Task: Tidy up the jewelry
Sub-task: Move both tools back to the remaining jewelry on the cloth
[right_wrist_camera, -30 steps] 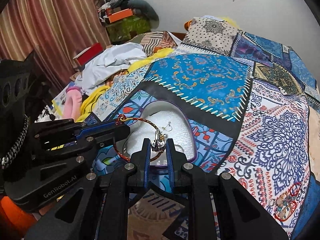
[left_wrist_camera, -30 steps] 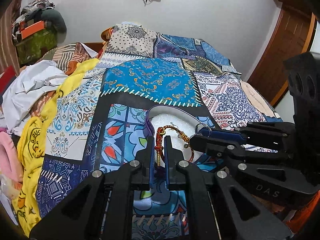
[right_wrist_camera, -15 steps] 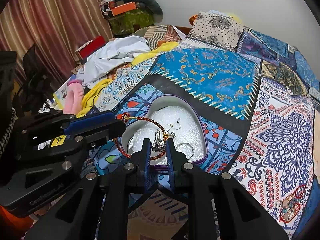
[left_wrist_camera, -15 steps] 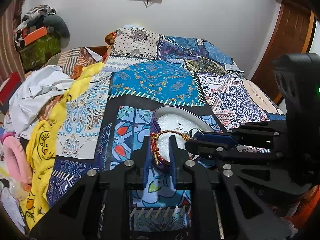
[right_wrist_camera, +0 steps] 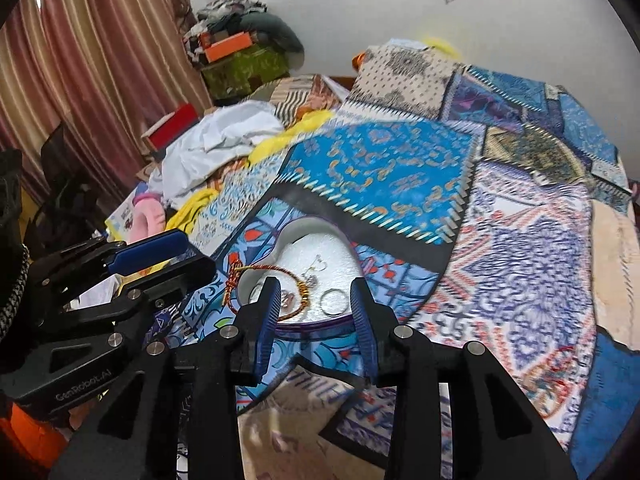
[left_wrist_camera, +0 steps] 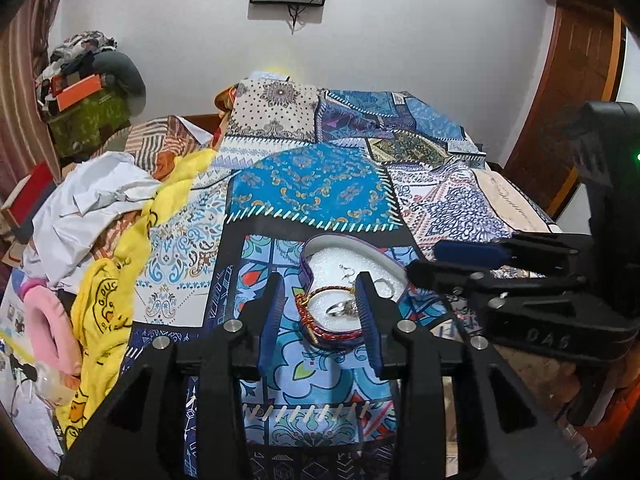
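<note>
Far left of my view there's the heap of clothes [left_wrist_camera: 100, 208] and a yellow cloth [left_wrist_camera: 120, 272] trailing down the quilt [left_wrist_camera: 312, 184], so that side is crowded. My left gripper [left_wrist_camera: 320, 312] hangs low over the near part of the bed, fingers spread wide and holding nothing, aimed straight at the heart-shaped box [left_wrist_camera: 352, 276]. The box sits on the blue patchwork panel, open side up, white foam lining showing. Draped over its near left rim is the red and gold bracelet [left_wrist_camera: 320, 320], half inside, half hanging over the purple wall; a silver ring [left_wrist_camera: 340, 308] lies on the foam just inside that loop. From my other side, my right gripper [right_wrist_camera: 316, 316] is also parted wide and empty, hovering right at the box's near edge, with a plain hoop ring [right_wrist_camera: 334, 302] lying on the foam between the fingertips and a small earring [right_wrist_camera: 316, 266] farther in. Both tools come in from the near side, angled toward each other, close but apart. To the right the quilt is flat and open out to the bed's edge, with the wooden door [left_wrist_camera: 568, 92] beyond.
</note>
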Motion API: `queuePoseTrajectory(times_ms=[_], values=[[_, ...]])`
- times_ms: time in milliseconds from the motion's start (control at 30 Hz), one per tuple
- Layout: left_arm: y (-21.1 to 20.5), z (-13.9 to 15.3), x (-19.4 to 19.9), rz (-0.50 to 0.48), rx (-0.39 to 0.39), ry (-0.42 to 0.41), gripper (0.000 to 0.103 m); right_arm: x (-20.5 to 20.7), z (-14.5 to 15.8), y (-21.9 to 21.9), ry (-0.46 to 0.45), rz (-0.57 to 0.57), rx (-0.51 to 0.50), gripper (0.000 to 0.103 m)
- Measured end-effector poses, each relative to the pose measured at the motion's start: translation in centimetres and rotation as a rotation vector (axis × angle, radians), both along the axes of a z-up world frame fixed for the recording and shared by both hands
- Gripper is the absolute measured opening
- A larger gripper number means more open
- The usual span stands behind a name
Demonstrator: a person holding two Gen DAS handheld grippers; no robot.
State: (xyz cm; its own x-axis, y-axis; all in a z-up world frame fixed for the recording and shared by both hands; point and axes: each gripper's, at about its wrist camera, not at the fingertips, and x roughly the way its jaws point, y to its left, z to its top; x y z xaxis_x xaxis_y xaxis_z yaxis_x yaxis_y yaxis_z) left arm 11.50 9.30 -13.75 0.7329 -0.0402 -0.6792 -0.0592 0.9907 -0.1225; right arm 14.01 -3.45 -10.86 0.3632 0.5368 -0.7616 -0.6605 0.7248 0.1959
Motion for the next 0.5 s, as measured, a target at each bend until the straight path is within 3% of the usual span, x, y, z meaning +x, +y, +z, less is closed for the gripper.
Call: queuePoseTrajectory(times_ms=[500], values=[[-6.8, 2.2, 1.5, -0.108, 0.028, -0.028, 0.042, 0.1, 3.4, -10.0, -0.115, -0.212, 0.036, 0.033]])
